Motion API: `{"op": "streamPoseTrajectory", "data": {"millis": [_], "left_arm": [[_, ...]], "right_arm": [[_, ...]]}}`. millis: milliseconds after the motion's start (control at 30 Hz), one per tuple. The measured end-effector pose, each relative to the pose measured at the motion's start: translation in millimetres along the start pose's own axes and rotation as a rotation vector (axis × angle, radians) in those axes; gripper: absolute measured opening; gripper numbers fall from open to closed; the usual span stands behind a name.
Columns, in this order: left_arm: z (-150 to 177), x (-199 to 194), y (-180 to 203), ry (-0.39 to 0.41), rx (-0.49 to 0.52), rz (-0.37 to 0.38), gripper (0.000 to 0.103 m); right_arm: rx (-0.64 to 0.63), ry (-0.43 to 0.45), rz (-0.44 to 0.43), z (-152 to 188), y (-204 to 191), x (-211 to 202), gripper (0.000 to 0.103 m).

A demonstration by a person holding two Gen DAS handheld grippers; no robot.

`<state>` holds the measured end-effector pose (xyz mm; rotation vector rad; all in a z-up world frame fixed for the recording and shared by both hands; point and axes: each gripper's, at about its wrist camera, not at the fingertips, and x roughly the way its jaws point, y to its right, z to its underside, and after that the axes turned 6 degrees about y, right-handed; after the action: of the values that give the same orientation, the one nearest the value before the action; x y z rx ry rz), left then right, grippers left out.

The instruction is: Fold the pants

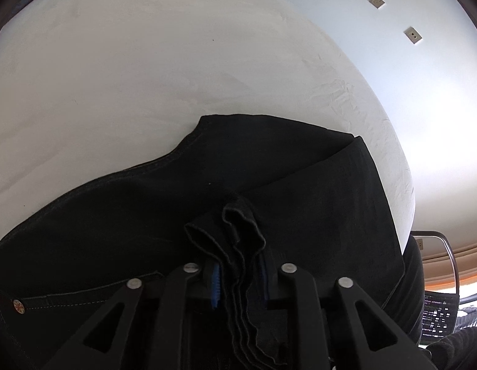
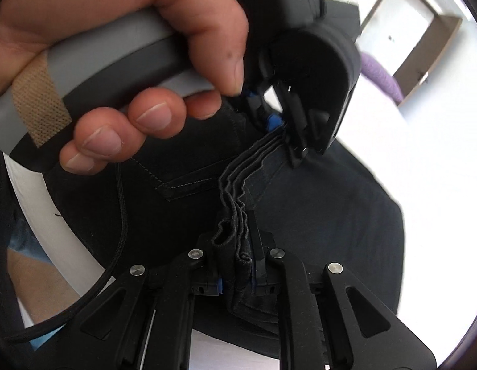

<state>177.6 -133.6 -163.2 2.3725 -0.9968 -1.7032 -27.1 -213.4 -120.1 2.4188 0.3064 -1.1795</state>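
Black pants [image 1: 152,215] lie partly folded on a white bed [image 1: 145,77]. My left gripper [image 1: 240,280] is shut on a bunched stack of hem layers, held above the spread fabric. In the right wrist view the same pants [image 2: 324,215] hang dark below. My right gripper [image 2: 236,262] is shut on the other end of that bunched hem stack [image 2: 235,191]. The left gripper [image 2: 278,129] shows there too, held by a bare hand [image 2: 115,46], clamping the hems a short way off. The layered edge runs taut between the two grippers.
A white wall [image 1: 392,46] with two small plates stands beyond the bed's right edge. A metal chair frame [image 1: 448,262] sits low right. A cable [image 2: 121,215] hangs from the left gripper's handle. A purple object [image 2: 383,77] and a doorway [image 2: 408,24] are behind.
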Motion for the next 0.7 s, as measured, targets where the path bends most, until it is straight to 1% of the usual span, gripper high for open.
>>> {"op": "streamPoseTrajectory", "data": {"millis": [33,67,100,133,167,200,267,300,333,367,400,433,467,500,533,567,600,633,667,700], "left_arm": [[1,-4,0,0.012,0.014,-0.031,0.043],[1,-7,3,0.031,0.028,-0.075,0.061],[2,-14,4,0.055,0.039,-0.123,0.069],[2,-22,2,0.090,0.046,-0.180,0.079],[3,-28,3,0.114,0.046,-0.212,0.080],[3,-36,2,0.135,0.043,-0.235,0.080],[8,-51,13,0.190,0.051,-0.256,0.080],[14,-56,25,0.216,0.085,-0.264,0.080],[18,-57,36,0.226,0.113,-0.274,0.080],[26,-53,53,0.232,0.149,-0.284,0.080],[33,-50,62,0.231,0.174,-0.285,0.080],[40,-43,72,0.217,0.193,-0.278,0.080],[48,-35,78,0.200,0.205,-0.269,0.078],[57,-22,84,0.172,0.214,-0.260,0.077],[63,-11,86,0.142,0.212,-0.253,0.075],[70,2,85,0.105,0.201,-0.258,0.075],[76,8,80,0.105,0.205,-0.275,0.076],[82,10,80,0.145,0.227,-0.287,0.076],[85,11,80,0.157,0.232,-0.290,0.077],[85,11,80,0.160,0.223,-0.289,0.077]], "right_arm": [[0.011,0.002,-0.017,3,3,-3,0.013],[0.018,0.009,-0.047,7,7,-9,0.015],[0.035,0.015,-0.084,12,11,-15,0.021],[0.065,0.018,-0.132,18,15,-22,0.027],[0.104,0.024,-0.186,24,21,-31,0.051],[0.153,0.050,-0.238,32,30,-43,0.068],[0.250,0.088,-0.323,47,51,-65,0.068],[0.311,0.088,-0.372,56,68,-73,0.068],[0.360,0.083,-0.406,62,82,-76,0.067],[0.445,0.077,-0.459,73,108,-79,0.064],[0.511,0.073,-0.493,83,131,-77,0.048],[0.562,0.069,-0.510,88,155,-70,0.040],[0.643,0.070,-0.539,99,187,-63,0.030],[0.694,0.070,-0.565,102,205,-56,0.029],[0.757,0.069,-0.602,111,234,-45,0.028],[0.794,0.073,-0.618,116,257,-36,0.022],[0.814,0.069,-0.646,116,271,-27,0.022],[0.836,0.053,-0.723,117,290,-10,0.022],[0.848,0.048,-0.742,118,304,2,0.022],[0.859,0.041,-0.723,116,325,19,0.022]]}}
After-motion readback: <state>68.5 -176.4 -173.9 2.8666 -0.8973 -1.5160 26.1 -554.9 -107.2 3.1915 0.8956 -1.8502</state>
